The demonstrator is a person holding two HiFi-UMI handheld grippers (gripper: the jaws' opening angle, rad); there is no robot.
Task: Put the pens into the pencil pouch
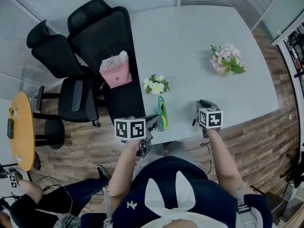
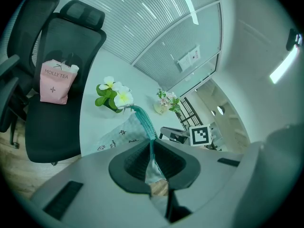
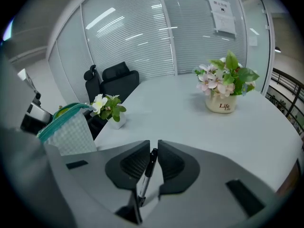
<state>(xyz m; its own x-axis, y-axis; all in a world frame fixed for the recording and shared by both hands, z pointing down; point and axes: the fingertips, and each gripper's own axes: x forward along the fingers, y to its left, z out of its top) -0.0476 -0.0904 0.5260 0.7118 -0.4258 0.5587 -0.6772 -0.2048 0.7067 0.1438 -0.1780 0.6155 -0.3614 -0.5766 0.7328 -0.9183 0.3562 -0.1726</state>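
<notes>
At the table (image 1: 199,42) edge, my left gripper (image 2: 153,151) pinches the pouch (image 2: 124,133) rim, mouth up. Right gripper (image 3: 153,152) clamps a pen (image 3: 146,175), apart from the pouch. Risk: thin pen pivots in the pads, misses the narrow mouth, or tugs the rim loose.

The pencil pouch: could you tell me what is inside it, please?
The pencil pouch shows only a yellow-green interior at its open mouth; its fabric walls hide anything deeper. The one visible pen is outside, clamped in the right gripper.
</notes>
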